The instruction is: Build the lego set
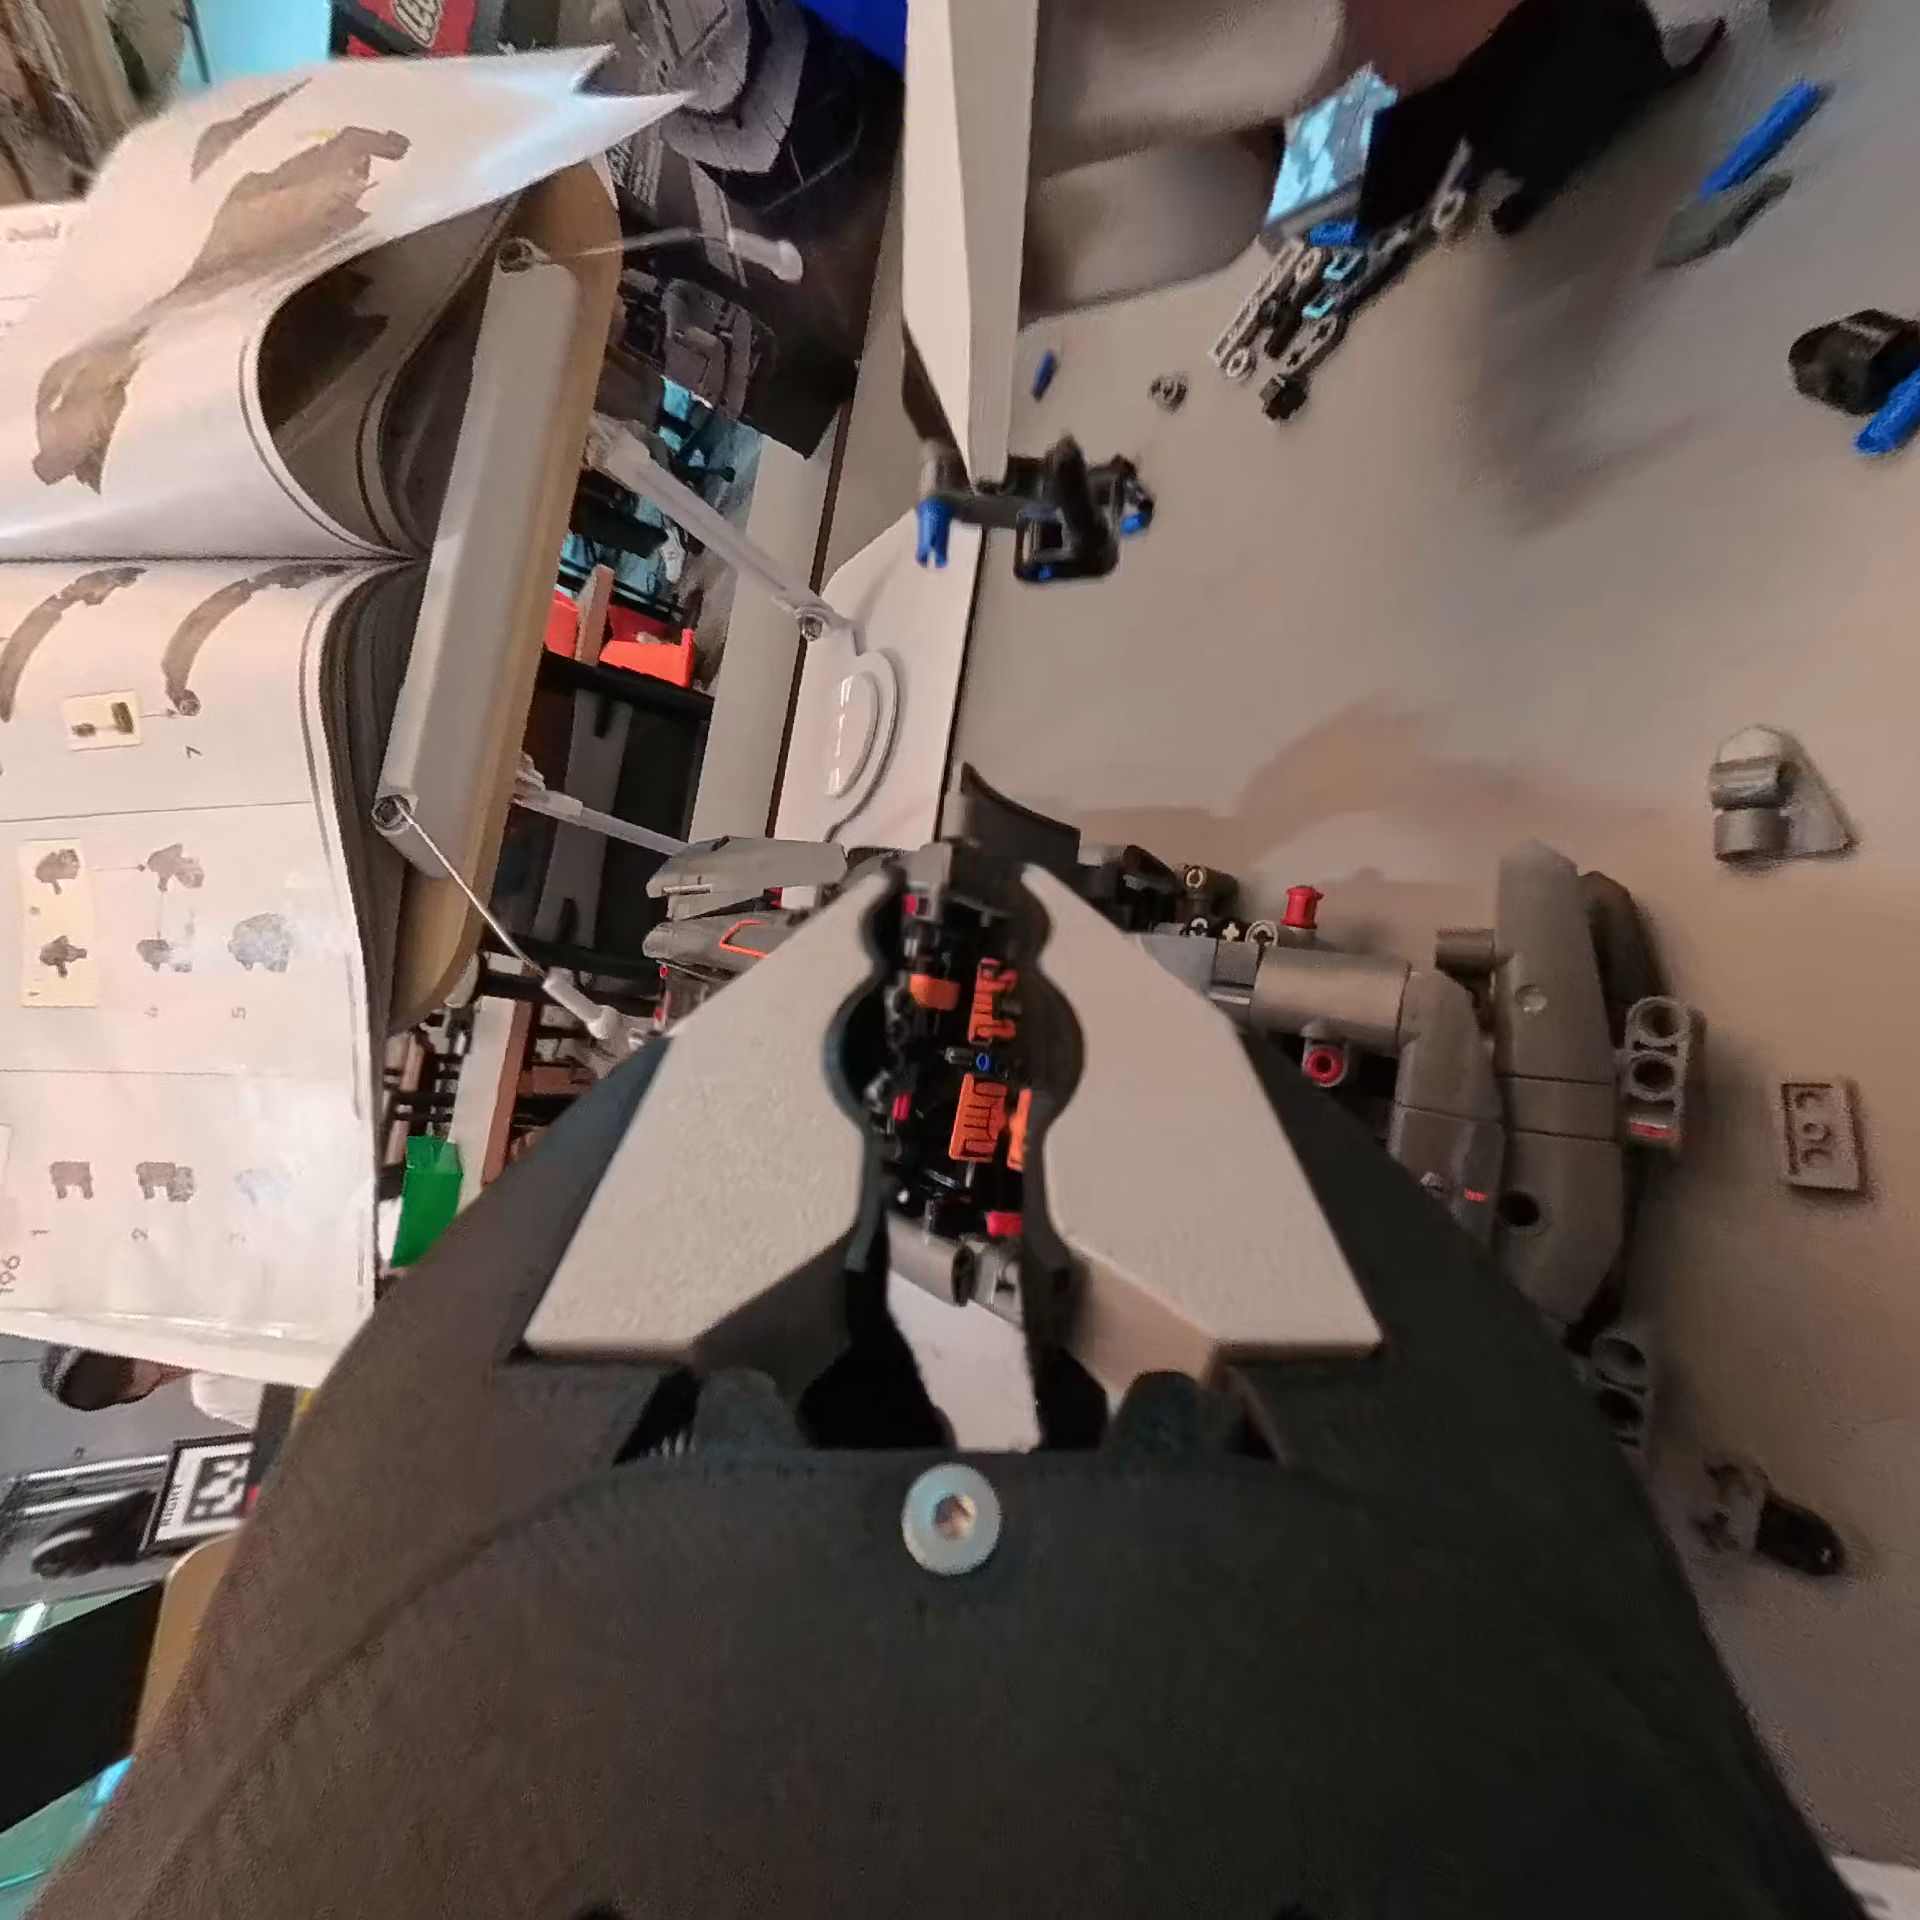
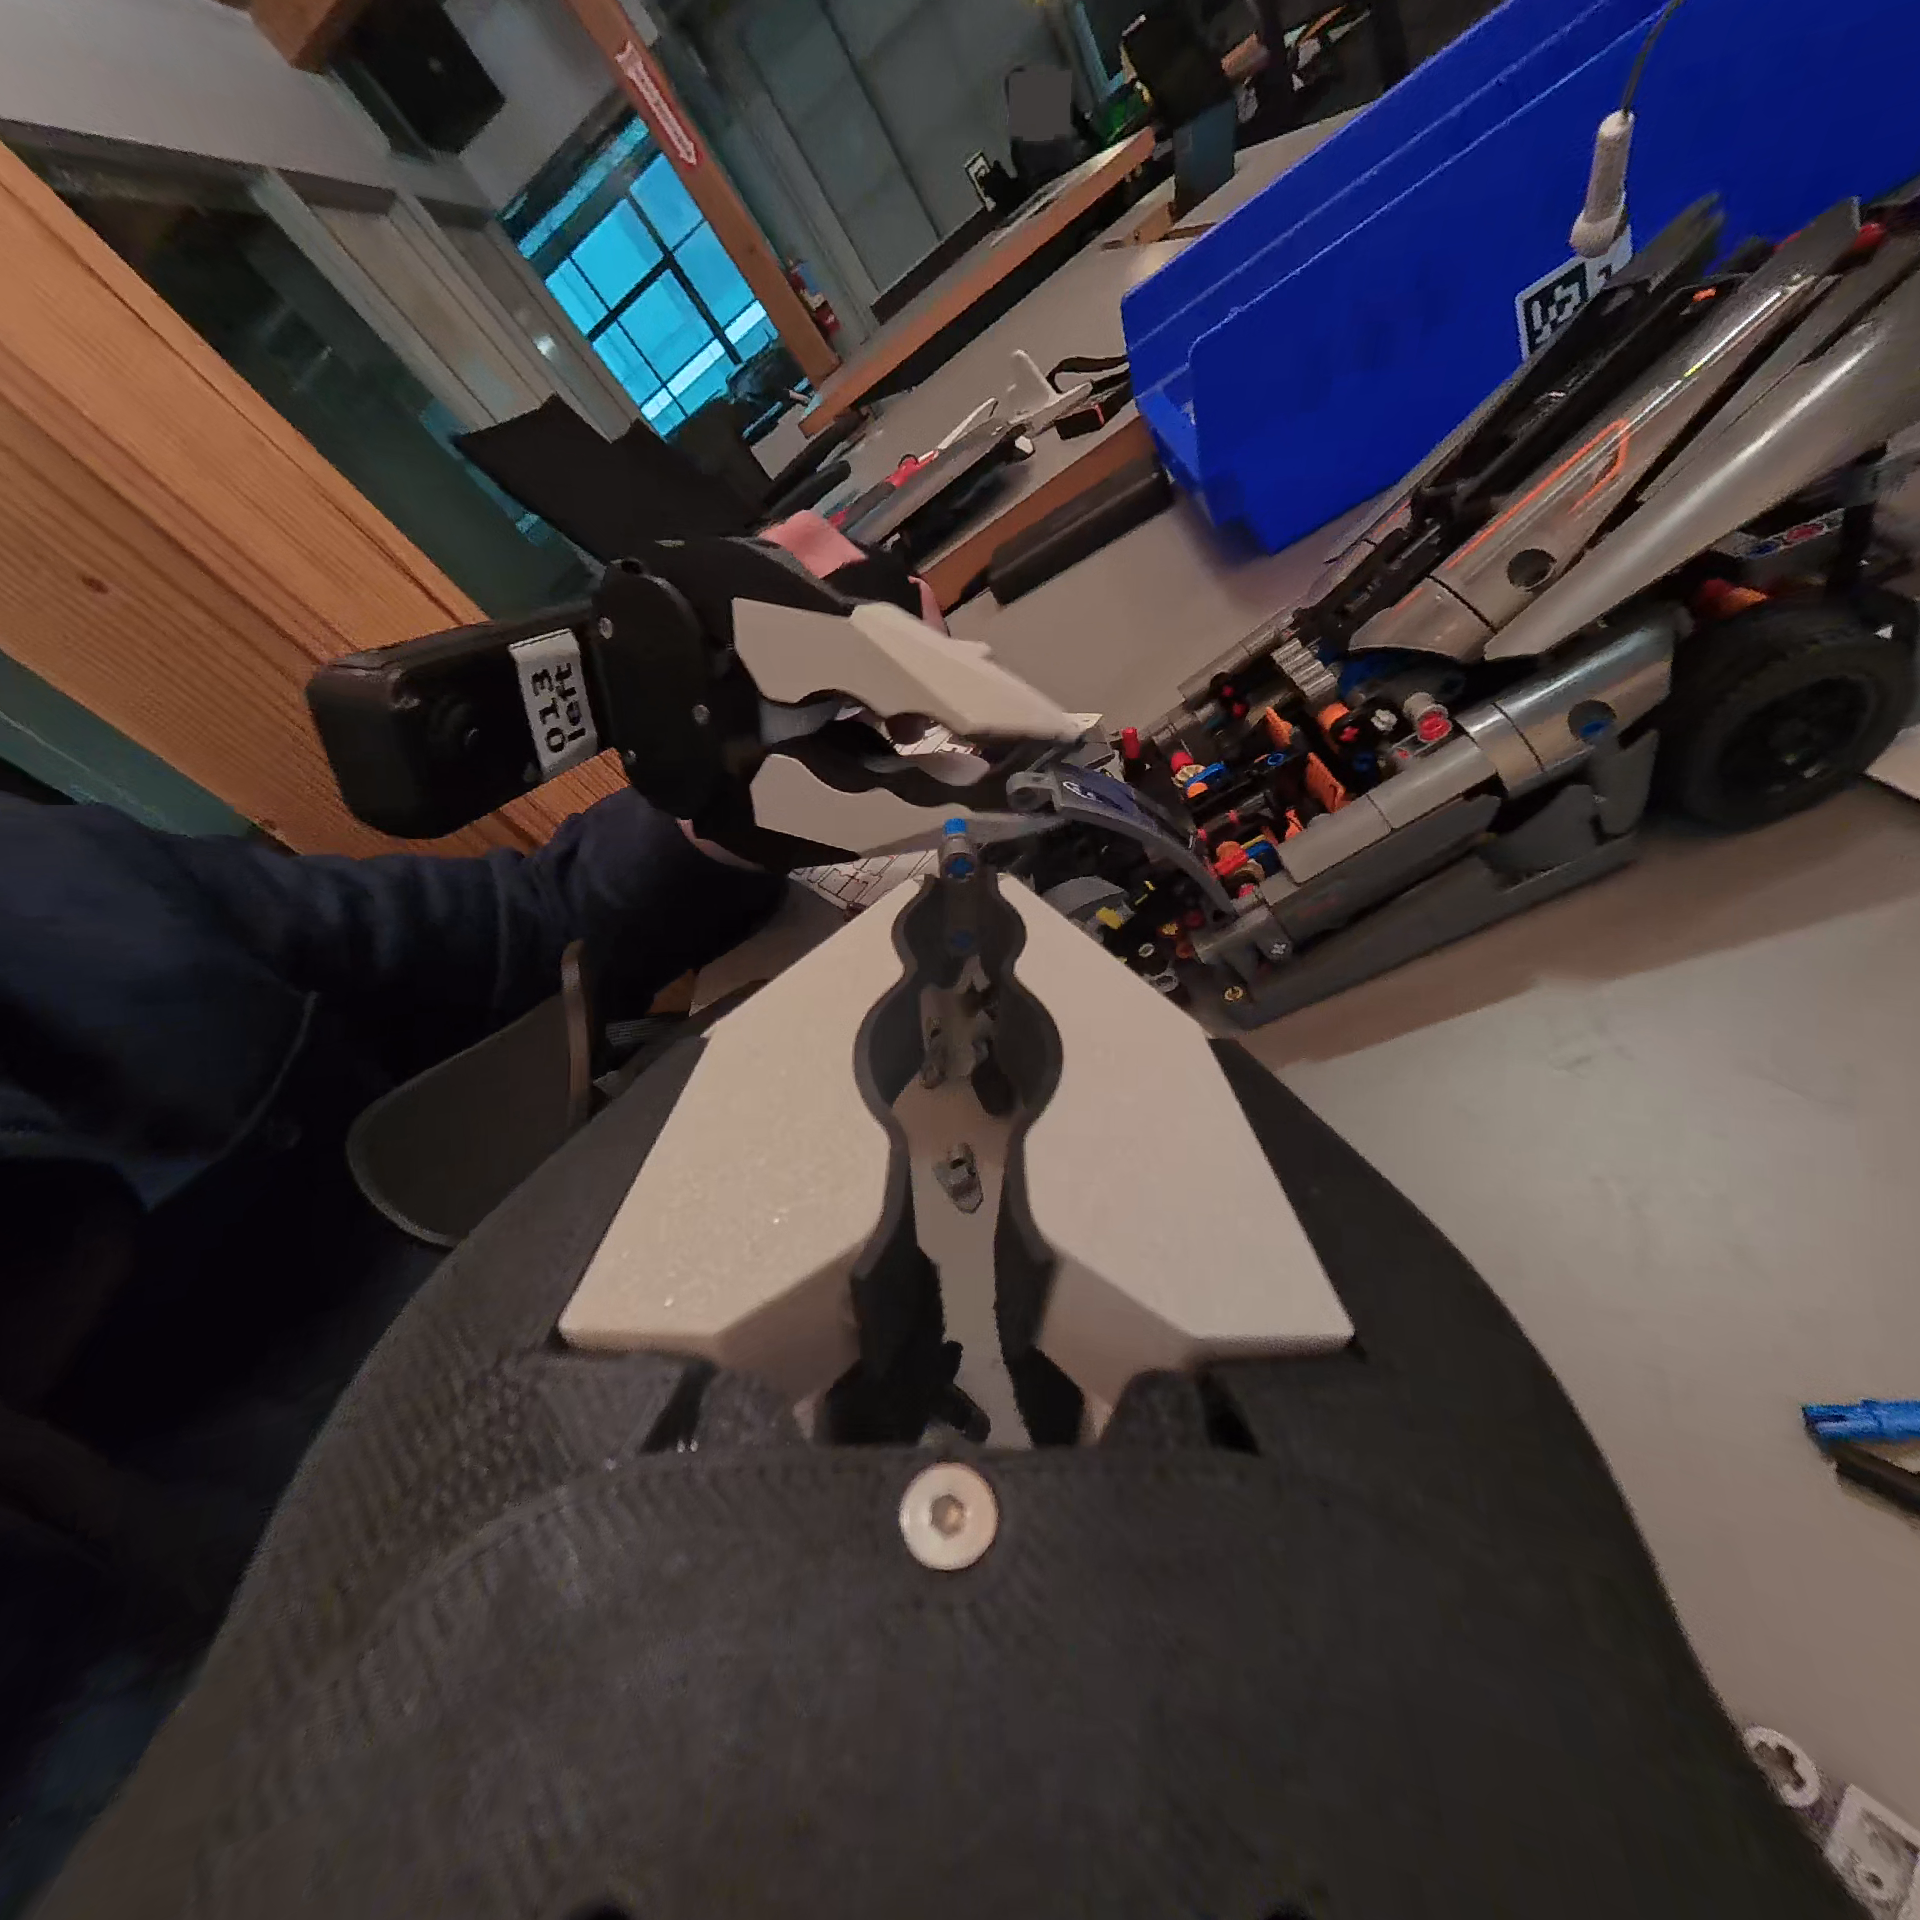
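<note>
Lego car (image 2: 1558, 665), part-built, sits on the worktop (image 2: 1507, 1143), far right. Judged rigid overall but fragile: panels could pop off, so hold by the frame.

Left gripper (image 2: 1049, 753) nearly closed, pinching a curved dark panel (image 2: 1122, 805) at the car's open near end.

Right gripper (image 2: 956, 883) closed on a small grey piece with blue pins (image 2: 956, 847), just beside that panel.
</note>
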The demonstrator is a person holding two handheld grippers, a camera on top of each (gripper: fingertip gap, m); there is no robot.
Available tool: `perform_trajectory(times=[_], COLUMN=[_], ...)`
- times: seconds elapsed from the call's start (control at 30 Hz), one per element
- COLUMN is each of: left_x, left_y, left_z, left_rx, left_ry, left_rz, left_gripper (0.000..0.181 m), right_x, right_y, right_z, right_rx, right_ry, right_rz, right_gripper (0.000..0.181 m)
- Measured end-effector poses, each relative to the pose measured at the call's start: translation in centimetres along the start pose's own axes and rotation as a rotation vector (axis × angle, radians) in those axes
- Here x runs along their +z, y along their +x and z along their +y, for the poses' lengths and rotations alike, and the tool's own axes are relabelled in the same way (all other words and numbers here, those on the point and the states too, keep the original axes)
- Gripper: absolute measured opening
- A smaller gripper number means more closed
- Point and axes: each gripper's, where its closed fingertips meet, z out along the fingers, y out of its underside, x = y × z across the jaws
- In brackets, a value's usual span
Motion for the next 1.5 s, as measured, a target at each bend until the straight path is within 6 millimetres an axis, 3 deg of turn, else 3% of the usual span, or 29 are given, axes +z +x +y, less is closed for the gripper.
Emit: perform_trajectory(times=[0.17,0.33,0.4,0.47,0.57,0.63,0.67,1.0,1.23,1.3,1.4,1.5], left_x=[-1.3,-2.7,-3.4,-4.4,-6.0,-7.0,-7.1,-5.5,-3.6,-2.8,-1.8,-1.6], left_y=[-1.4,-3.6,-4.9,-6.7,-10.0,-11.6,-12.1,-12.6,-9.7,-9.0,-8.3,-8.3], left_z=[0.2,-1.5,-2.4,-3.2,-3.9,-4.5,-4.7,-8.0,-8.4,-8.2,-7.5,-7.1], left_rx=[-0.046,-0.087,-0.080,-0.093,-0.238,-0.314,-0.346,-0.566,-0.626,-0.612,-0.619,-0.628], left_ry=[0.012,0.118,0.152,0.179,0.219,0.275,0.292,0.502,0.547,0.529,0.490,0.479], left_rz=[-0.022,-0.081,-0.125,-0.189,-0.251,-0.262,-0.256,-0.092,0.082,0.092,0.116,0.108], left_gripper=[0.049,0.060,0.056,0.037,0.024,0.000,0.000,0.000,0.000,0.010,0.016,0.009], right_x=[-1.5,-3.2,-3.5,-3.9,-4.4,-4.5,-4.5,-4.6,-4.4,-4.3,-4.2,-4.1], right_y=[-0.7,-1.1,-1.3,-1.2,-0.8,-0.8,-0.9,-1.2,-1.2,-1.0,-0.8,-0.7], right_z=[-1.1,-2.8,-3.2,-3.4,-3.7,-3.8,-3.8,-4.0,-3.7,-3.5,-3.3,-3.2], right_rx=[-0.063,-0.140,-0.167,-0.166,-0.146,-0.144,-0.150,-0.185,-0.194,-0.195,-0.196,-0.197], right_ry=[0.015,0.074,0.087,0.100,0.130,0.140,0.143,0.145,0.133,0.122,0.115,0.110], right_rz=[0.007,0.031,0.033,0.038,0.031,0.022,0.019,0.024,0.027,0.035,0.041,0.043], right_gripper=[0.004,0.004,0.004,0.005,0.005,0.004,0.004,0.004,0.005,0.004,0.004,0.004])
